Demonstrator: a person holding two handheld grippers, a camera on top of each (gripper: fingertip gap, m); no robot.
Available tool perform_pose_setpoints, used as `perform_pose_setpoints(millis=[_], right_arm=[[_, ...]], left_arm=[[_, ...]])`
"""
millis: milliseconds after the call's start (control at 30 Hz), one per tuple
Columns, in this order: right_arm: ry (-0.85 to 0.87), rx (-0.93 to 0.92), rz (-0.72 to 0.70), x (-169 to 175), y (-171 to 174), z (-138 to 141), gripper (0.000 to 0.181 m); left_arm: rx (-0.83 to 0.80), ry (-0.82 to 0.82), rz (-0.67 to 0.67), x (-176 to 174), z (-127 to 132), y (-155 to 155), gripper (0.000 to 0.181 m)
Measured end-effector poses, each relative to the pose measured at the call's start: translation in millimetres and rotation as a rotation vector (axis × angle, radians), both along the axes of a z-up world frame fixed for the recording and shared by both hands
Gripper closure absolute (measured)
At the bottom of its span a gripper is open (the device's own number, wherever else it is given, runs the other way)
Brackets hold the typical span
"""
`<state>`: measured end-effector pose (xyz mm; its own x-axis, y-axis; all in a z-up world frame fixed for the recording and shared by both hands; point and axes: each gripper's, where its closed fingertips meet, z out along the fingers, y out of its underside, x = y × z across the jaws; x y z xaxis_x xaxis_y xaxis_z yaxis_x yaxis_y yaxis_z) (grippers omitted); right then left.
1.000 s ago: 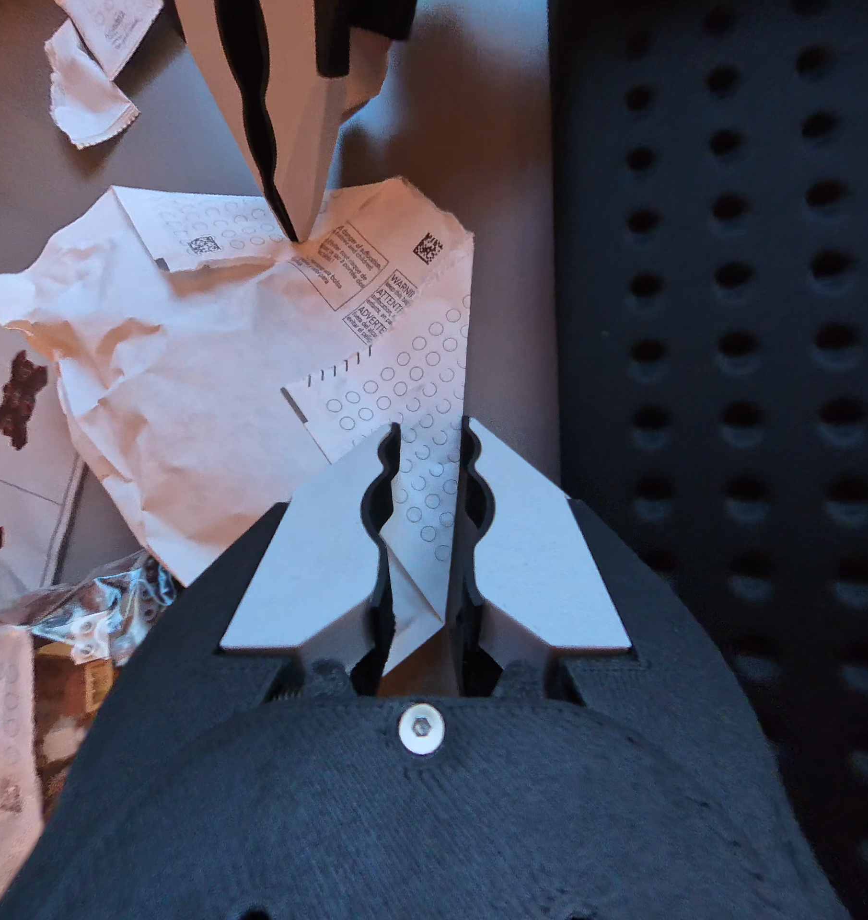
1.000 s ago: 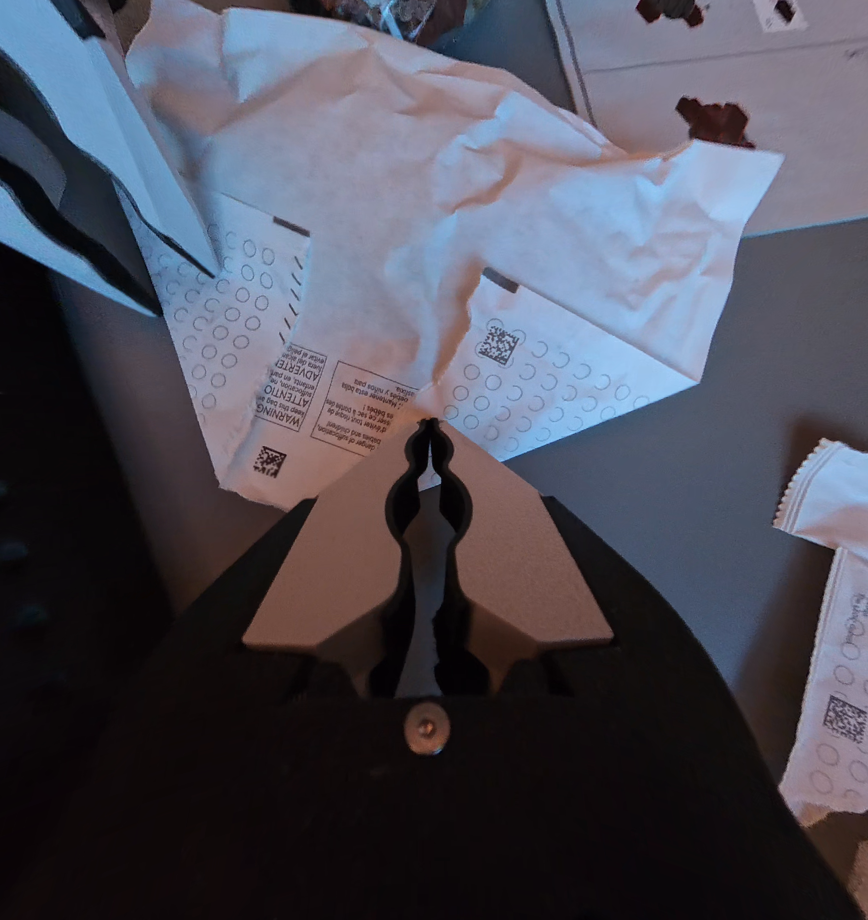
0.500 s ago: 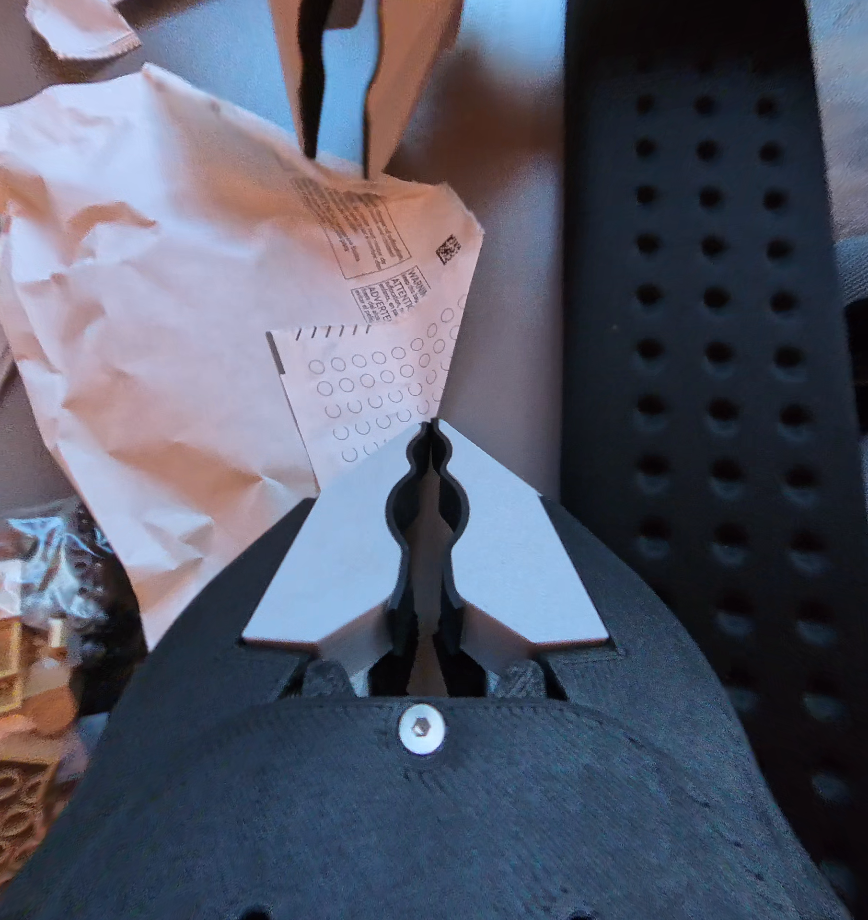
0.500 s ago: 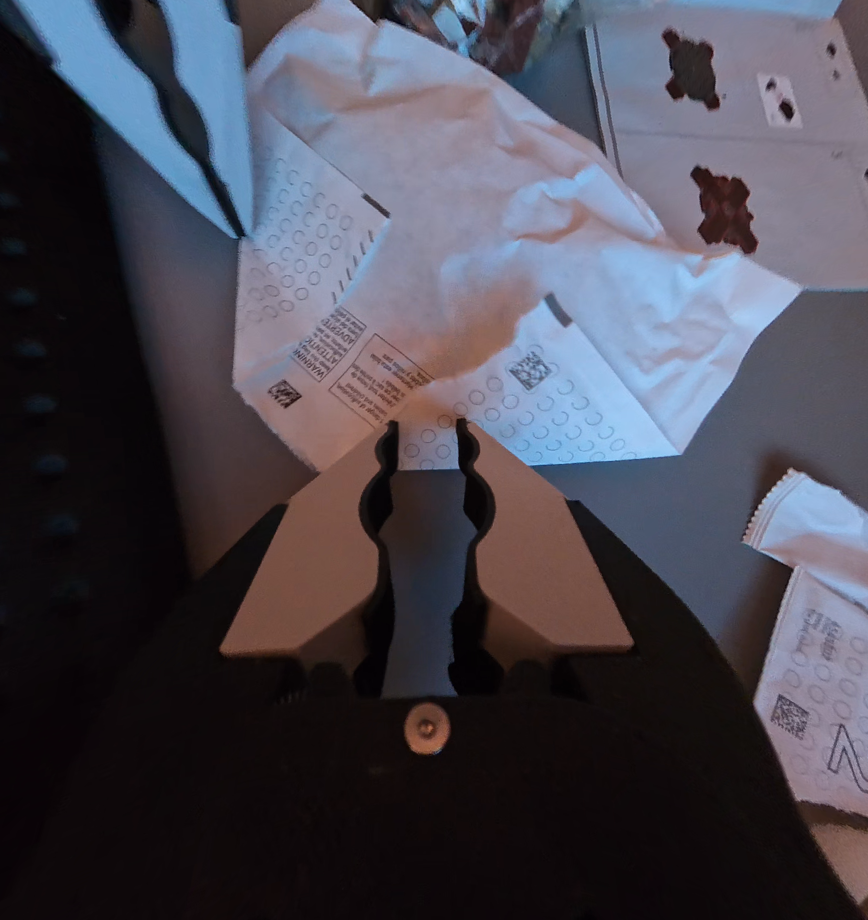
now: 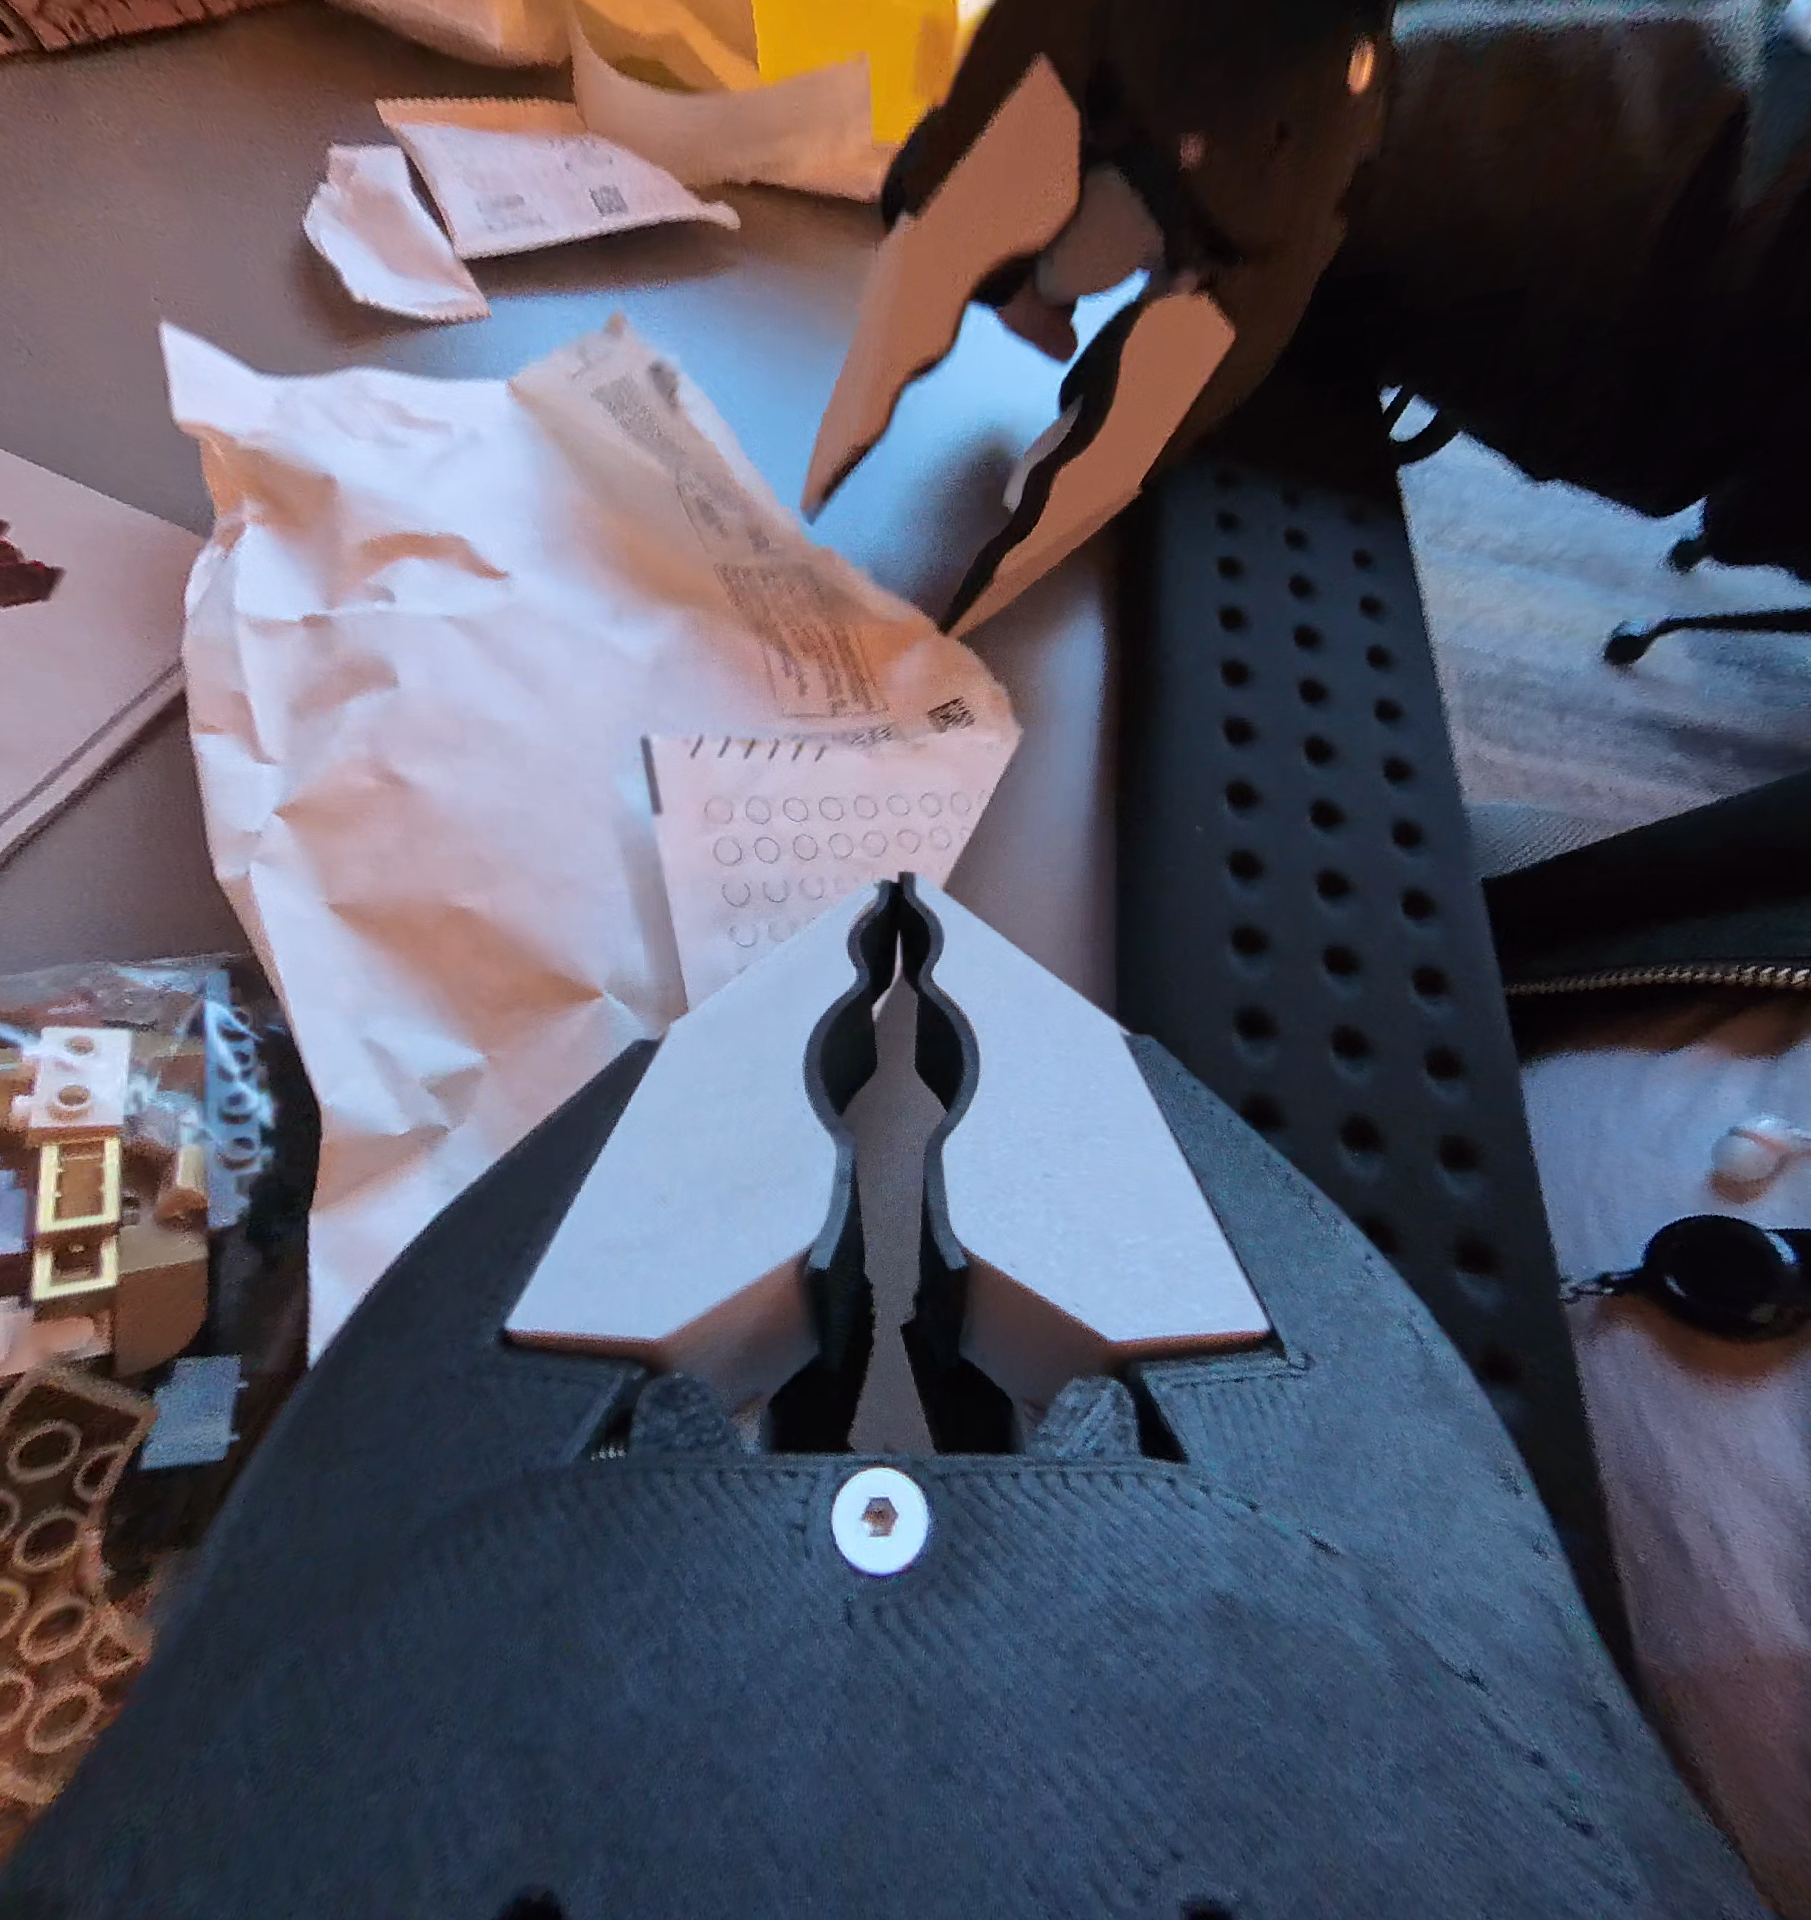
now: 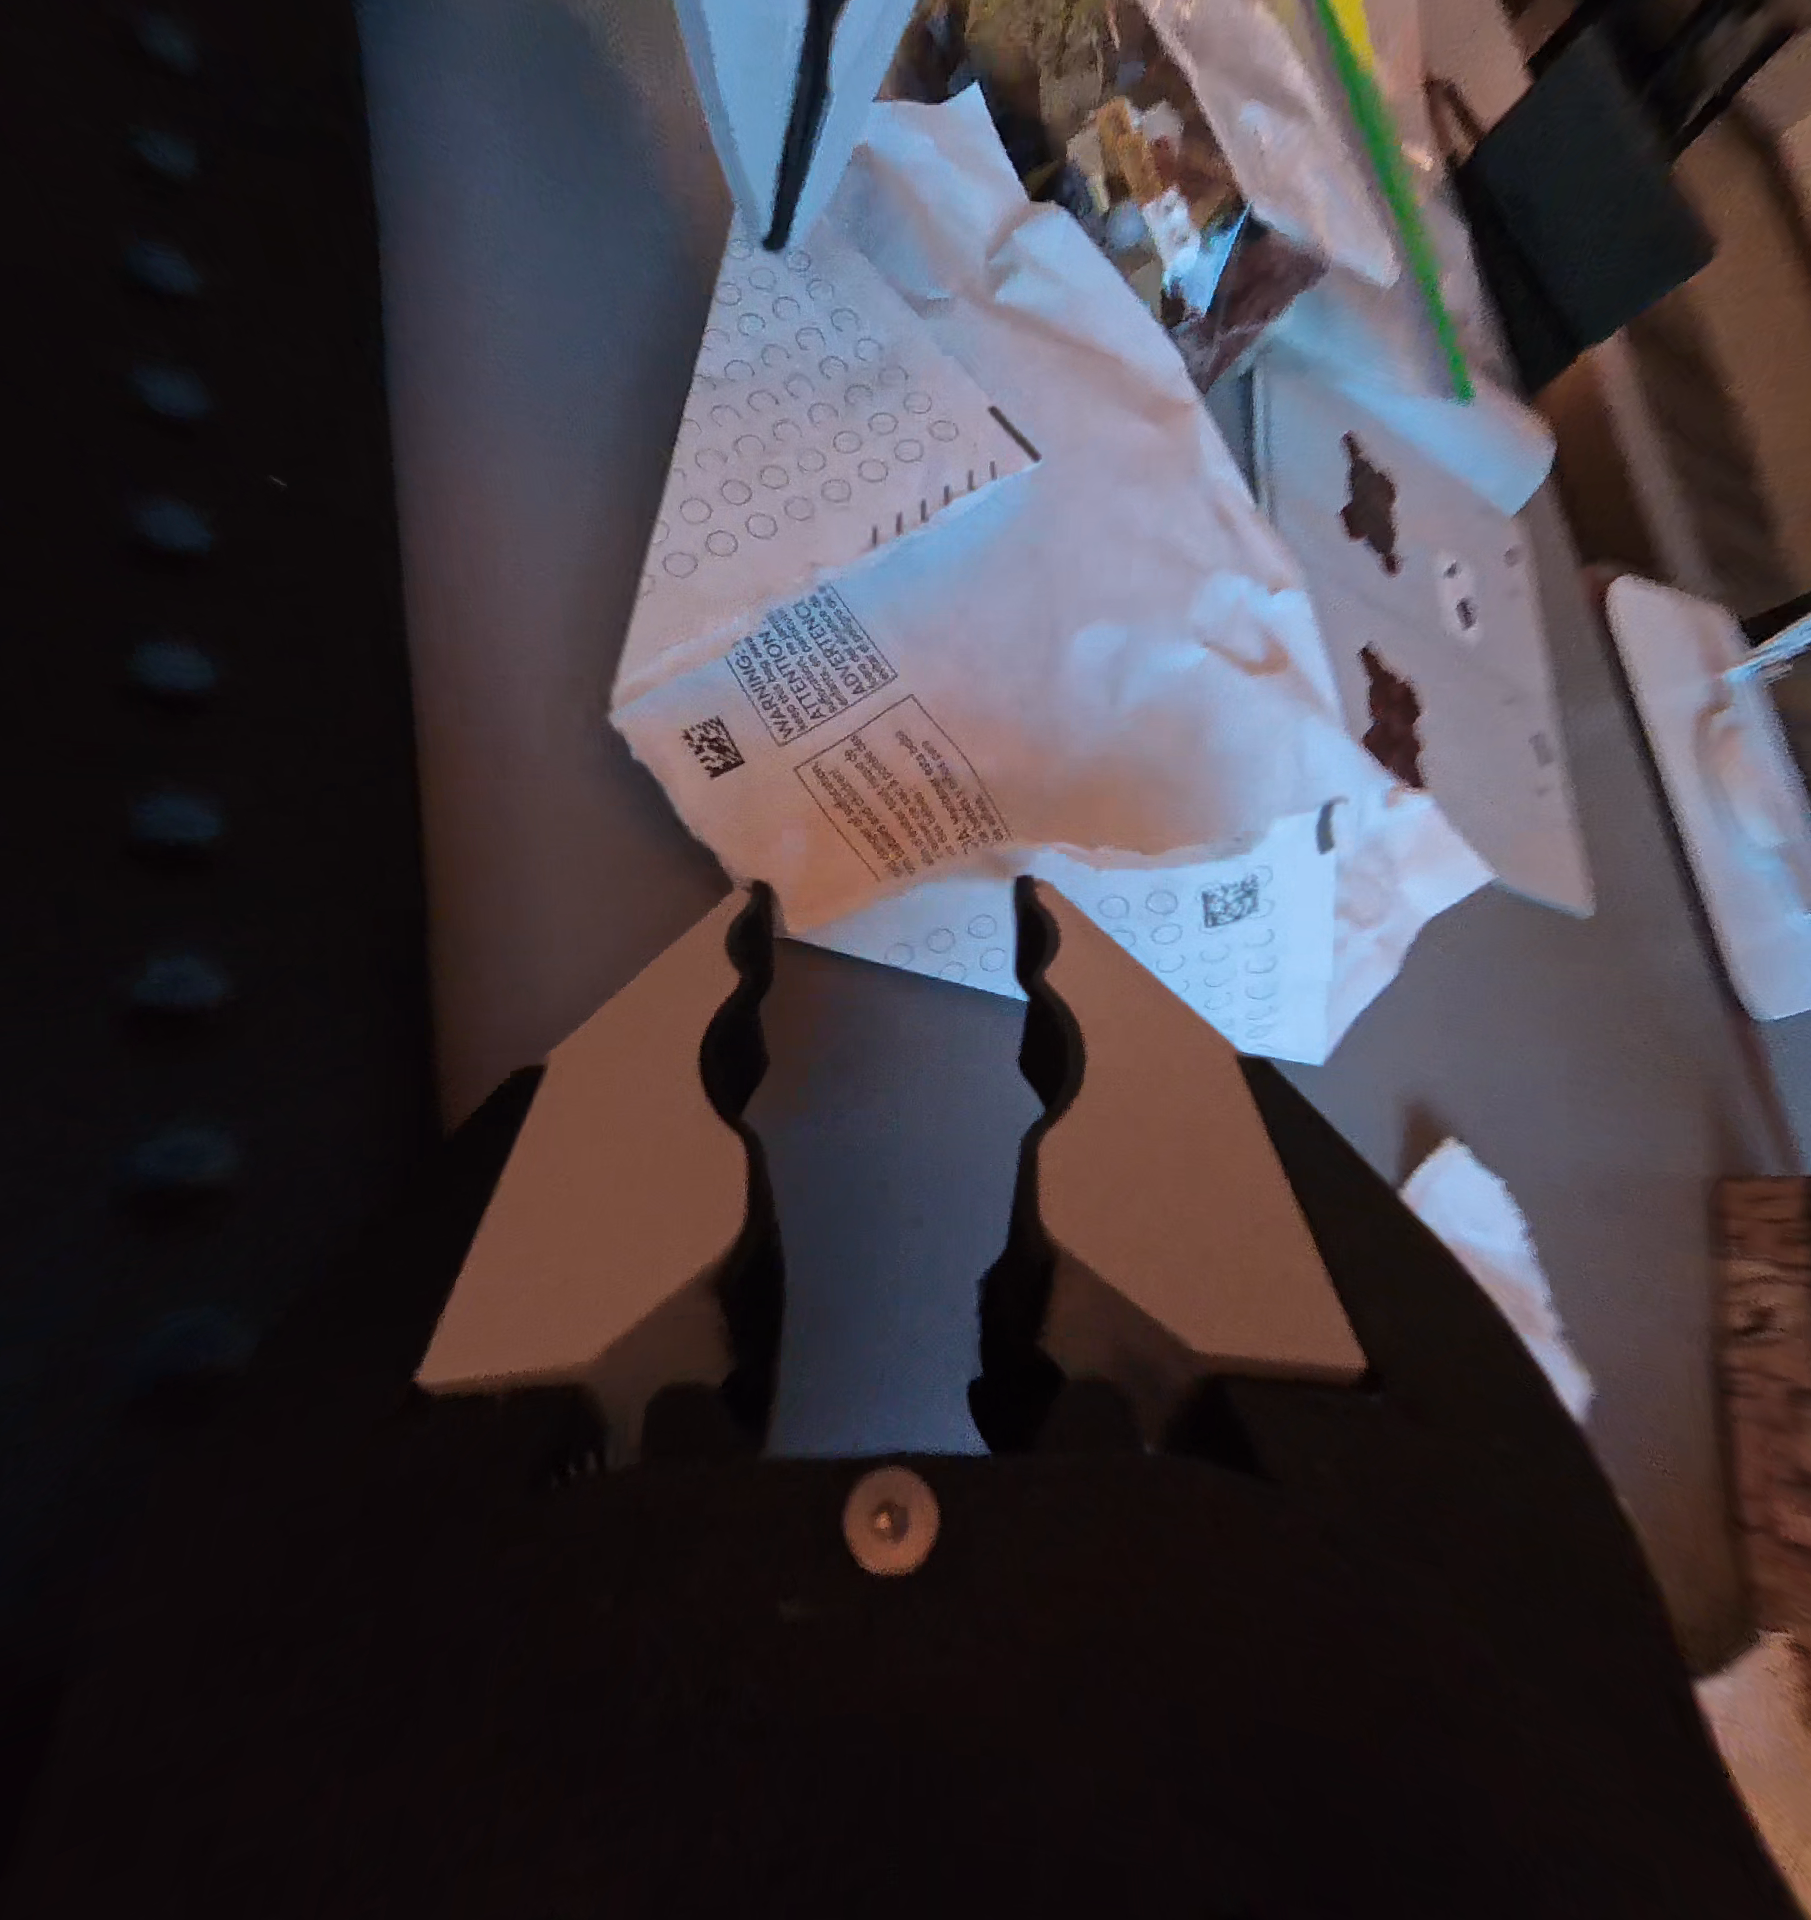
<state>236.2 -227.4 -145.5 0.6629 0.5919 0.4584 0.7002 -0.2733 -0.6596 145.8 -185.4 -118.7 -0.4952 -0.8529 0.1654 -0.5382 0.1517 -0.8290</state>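
Note:
A crumpled white paper bag (image 5: pixel 444 727) with printed circles and boxed text lies on the grey table (image 5: pixel 101 260). My left gripper (image 5: pixel 901 888) is shut on the bag's circle-printed corner. From the right wrist view it (image 6: pixel 776 244) shows at the top, pinching that same corner of the bag (image 6: pixel 1036 644). My right gripper (image 6: pixel 890 894) is wide open and empty, with its tips just over the bag's near torn edge. In the left wrist view it (image 5: pixel 885 561) hangs open above the bag's far end.
A black perforated panel (image 5: pixel 1296 831) runs along the table's edge (image 6: pixel 153 623). A clear bag of toy bricks (image 5: pixel 80 1195), a booklet (image 6: pixel 1452 623), torn paper scraps (image 5: pixel 392 249) and a yellow box (image 5: pixel 849 52) surround the bag. A black zipped bag (image 5: pixel 1711 935) lies beyond the panel. Some 11 cm of space lies between my two pairs of fingers.
My left gripper closed on the bag's corner and drew back. My right gripper, shut at the bag's edge before, opened wide and lifted away from it.

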Motion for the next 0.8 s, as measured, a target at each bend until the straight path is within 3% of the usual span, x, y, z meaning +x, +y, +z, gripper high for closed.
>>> perform_pose_setpoints(millis=[67,167,267,367,433,533,567,800], right_arm=[[-0.068,0.052,0.012,-1.8,2.1,4.7,0.15],[-0.134,0.016,0.031,-4.7,-1.4,-2.2,0.151],[-0.101,-0.008,0.022,-4.3,-2.8,-4.6,0.151],[-0.035,-0.024,0.004,-4.5,0.2,-4.9,0.151],[-0.01,-0.041,-0.005,-4.9,2.0,-5.5,0.151],[0.023,-0.064,-0.016,-4.3,2.3,-5.0,0.151],[0.03,-0.066,-0.019,-3.4,2.7,-4.5,0.151],[0.082,-0.074,-0.023,-3.0,2.8,-1.2,0.151]], left_arm=[[-0.052,-0.024,0.009,-0.6,10.3,1.8,0.181],[-0.01,-0.01,0.008,-5.1,6.2,6.4,0.181],[0.108,-0.026,-0.045,-6.8,-4.5,-8.8,0.179],[0.308,-0.037,-0.06,6.3,-18.4,-22.7,0.142],[0.471,-0.092,-0.086,16.7,-23.0,-29.8,0.136],[0.752,-0.153,-0.128,26.2,-30.4,-23.5,0.139],[0.807,-0.154,-0.153,26.5,-34.0,-22.2,0.15],[0.989,-0.156,-0.205,29.3,-42.6,-12.9,0.181]])
